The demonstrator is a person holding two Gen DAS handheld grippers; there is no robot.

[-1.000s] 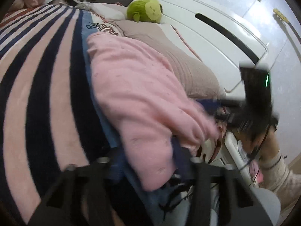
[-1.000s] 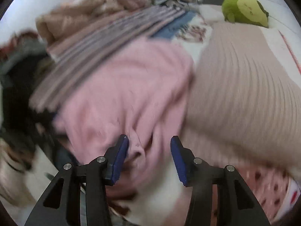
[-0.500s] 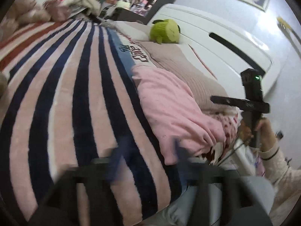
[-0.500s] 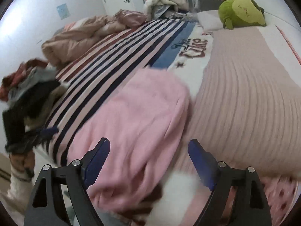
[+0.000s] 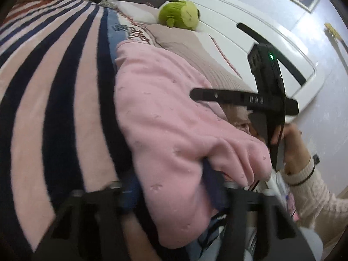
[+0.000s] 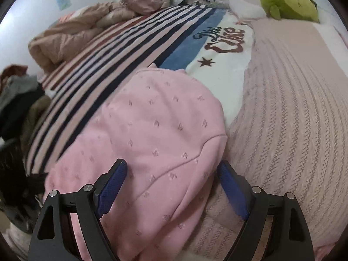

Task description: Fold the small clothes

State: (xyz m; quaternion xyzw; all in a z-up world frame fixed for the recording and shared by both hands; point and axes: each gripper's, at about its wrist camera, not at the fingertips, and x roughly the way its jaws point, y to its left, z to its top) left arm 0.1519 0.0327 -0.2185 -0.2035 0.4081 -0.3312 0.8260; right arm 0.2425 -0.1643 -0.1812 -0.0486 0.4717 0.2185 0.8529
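Pink garment [image 6: 156,143], lying part-folded on the near side of the bed, across the striped blanket [image 6: 113,65] and against the ribbed pink cover [image 6: 293,113] to its right. Its near edge is bunched between the fingers of the left gripper [image 5: 171,187], whose jaws have just been closing and now pinch the cloth. The right gripper [image 6: 171,187] hovers over the garment's near right part, jaws wide apart and holding nothing; in the left view the person's hand [image 5: 291,148] grips its handle, tool angled down. Step in hand, by judgement: taking hold of the near edge for another fold. The next move calls for a second grip by the right gripper, then carrying the edge evenly toward the far side. A green plush toy [image 6: 287,0] sits far right.
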